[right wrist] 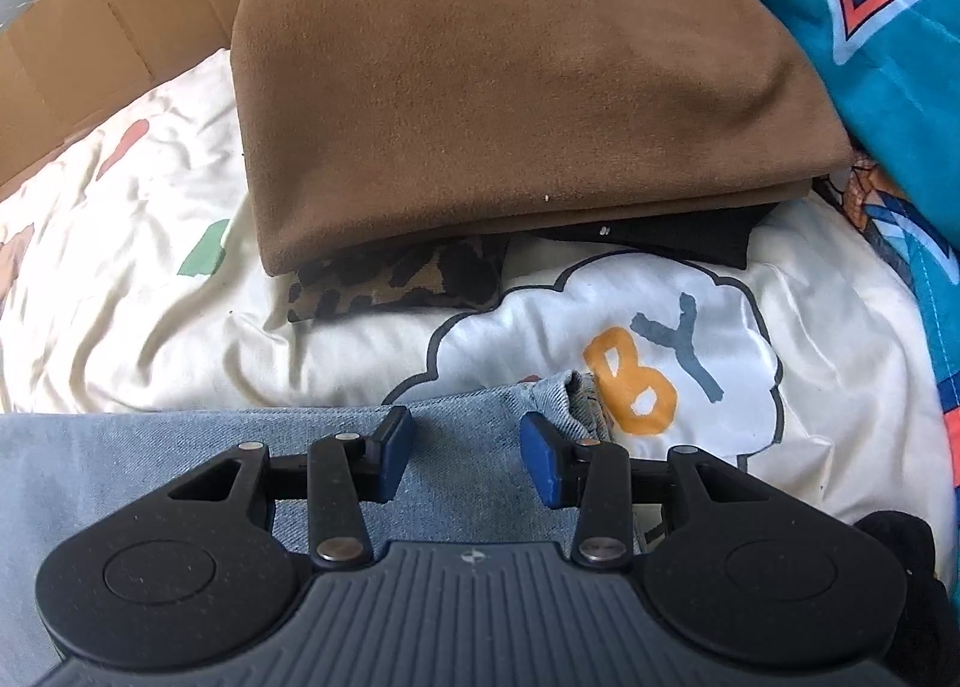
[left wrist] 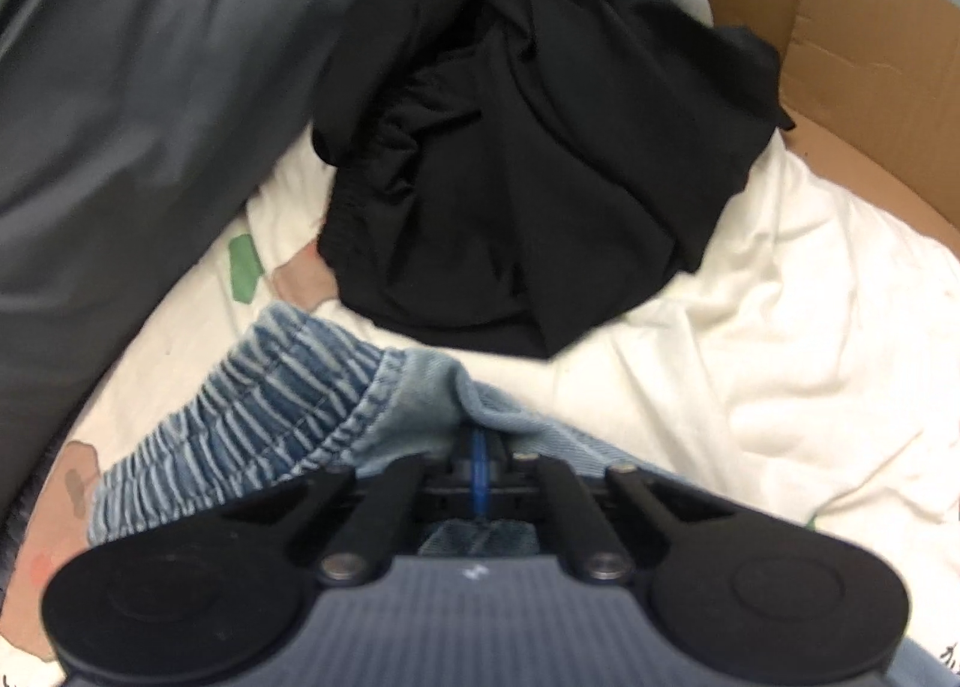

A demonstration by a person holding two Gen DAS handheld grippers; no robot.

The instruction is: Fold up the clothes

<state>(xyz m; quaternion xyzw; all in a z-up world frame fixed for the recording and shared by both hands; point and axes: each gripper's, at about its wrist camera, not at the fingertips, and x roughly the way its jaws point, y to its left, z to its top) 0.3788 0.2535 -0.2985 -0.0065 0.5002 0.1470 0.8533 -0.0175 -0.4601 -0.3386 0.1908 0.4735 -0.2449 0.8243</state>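
Left gripper (left wrist: 479, 450): clenched on denim garment (left wrist: 336, 387) beside its elastic waistband. Right gripper (right wrist: 468, 450): jaws apart over denim, gripping nothing. Beyond: brown folded stack (right wrist: 510, 87), apparently done; black garment (left wrist: 516, 177) crumpled on bedsheet (left wrist: 780, 327), awaiting folding.

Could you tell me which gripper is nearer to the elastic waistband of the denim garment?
Left. The left gripper is shut on the denim garment right beside its elastic waistband. The right gripper hovers open over a plain denim stretch; no waistband shows there.
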